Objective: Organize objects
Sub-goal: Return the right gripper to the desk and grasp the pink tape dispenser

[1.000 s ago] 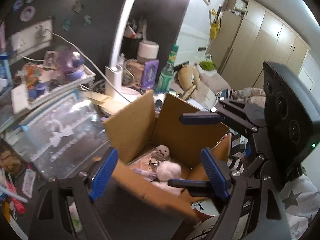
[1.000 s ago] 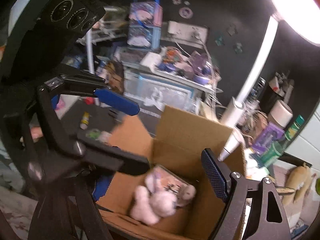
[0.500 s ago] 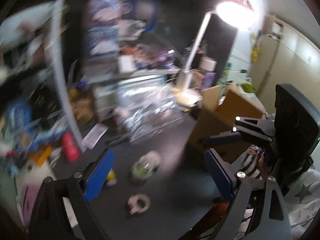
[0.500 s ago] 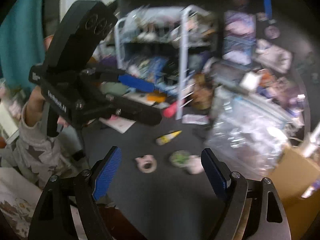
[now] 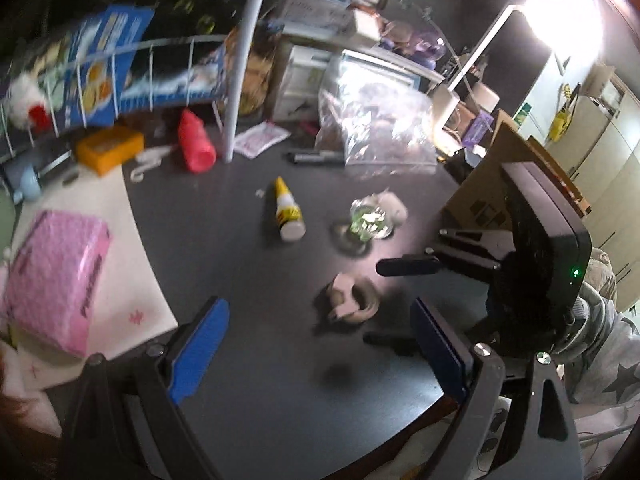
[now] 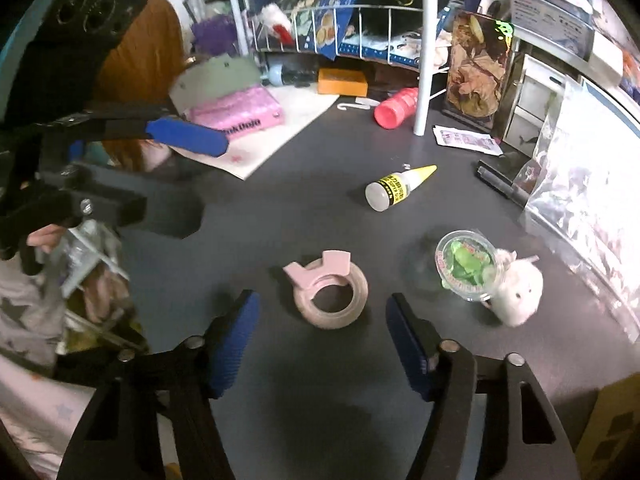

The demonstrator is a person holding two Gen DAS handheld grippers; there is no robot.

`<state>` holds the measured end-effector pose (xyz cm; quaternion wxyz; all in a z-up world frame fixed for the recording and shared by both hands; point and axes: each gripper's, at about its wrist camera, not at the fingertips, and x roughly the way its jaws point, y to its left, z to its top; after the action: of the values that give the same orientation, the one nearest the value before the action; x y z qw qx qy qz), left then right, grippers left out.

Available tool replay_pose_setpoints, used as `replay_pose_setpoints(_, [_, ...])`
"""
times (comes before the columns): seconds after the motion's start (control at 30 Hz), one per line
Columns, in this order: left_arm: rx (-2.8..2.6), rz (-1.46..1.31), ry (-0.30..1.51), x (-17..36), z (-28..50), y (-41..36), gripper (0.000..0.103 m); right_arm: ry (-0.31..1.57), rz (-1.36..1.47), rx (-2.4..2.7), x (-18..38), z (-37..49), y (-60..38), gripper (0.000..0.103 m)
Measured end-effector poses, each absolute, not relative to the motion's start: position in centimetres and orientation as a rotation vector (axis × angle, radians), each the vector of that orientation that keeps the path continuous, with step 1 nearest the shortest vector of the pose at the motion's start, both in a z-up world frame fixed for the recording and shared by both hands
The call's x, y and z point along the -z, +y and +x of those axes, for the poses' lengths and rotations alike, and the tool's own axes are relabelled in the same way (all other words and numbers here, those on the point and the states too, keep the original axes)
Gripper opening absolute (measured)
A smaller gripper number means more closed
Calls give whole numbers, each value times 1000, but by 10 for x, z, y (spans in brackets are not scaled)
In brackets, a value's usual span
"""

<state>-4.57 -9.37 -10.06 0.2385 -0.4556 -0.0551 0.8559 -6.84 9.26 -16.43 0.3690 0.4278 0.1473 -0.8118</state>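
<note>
Right wrist view looks down on a dark grey surface (image 6: 280, 208) crowded at its far edge by a white wire rack (image 6: 360, 28), a small white drawer unit (image 6: 532, 100) and a crinkled clear plastic bag (image 6: 580, 184) at far right. A bright lamp (image 5: 560, 12) glares at the upper right of the left wrist view, with pale wardrobe doors (image 5: 612, 152) beyond it.

On the open surface lie a pink-handled tape roll (image 6: 330, 290), a glue bottle (image 6: 396, 188) with a yellow tip on its side farther off, and a round clear tub (image 6: 466, 266) holding something green, touching a small white plush (image 6: 518, 292) on its right. A red bottle (image 6: 396, 108) lies near the rack's post, an orange box (image 6: 342, 81) under the rack, and a pink packet (image 6: 236, 114) on white paper at left.

Both tongs are spread and hold nothing: the right tongs (image 6: 322, 344) hover with the tape roll just beyond their tips, the left tongs (image 5: 320, 348) hang nearer, to the left. A cardboard box (image 5: 500, 184) stands at the right edge of the surface; its contents cannot be seen.
</note>
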Motion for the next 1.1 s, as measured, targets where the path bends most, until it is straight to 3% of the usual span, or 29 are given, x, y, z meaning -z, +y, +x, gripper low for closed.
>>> replay_pose_setpoints(0.17, [-2323, -1270, -170, 111, -45, -94, 90, 467, 1090, 2085, 174, -73, 85, 36])
replay_pose_setpoints(0.63, [-2195, -1209, -216, 99, -54, -63, 90, 436, 990, 2115, 139, -65, 96, 36])
replay_pose_setpoints(0.97, [-2099, -1103, -176, 54, -63, -24, 47, 463, 804, 2238, 79, -36, 117, 36])
replay_pose_setpoints(1.1, [-2076, -1057, -129, 32, -68, 0, 40, 482, 747, 2304, 57, -26, 133, 36])
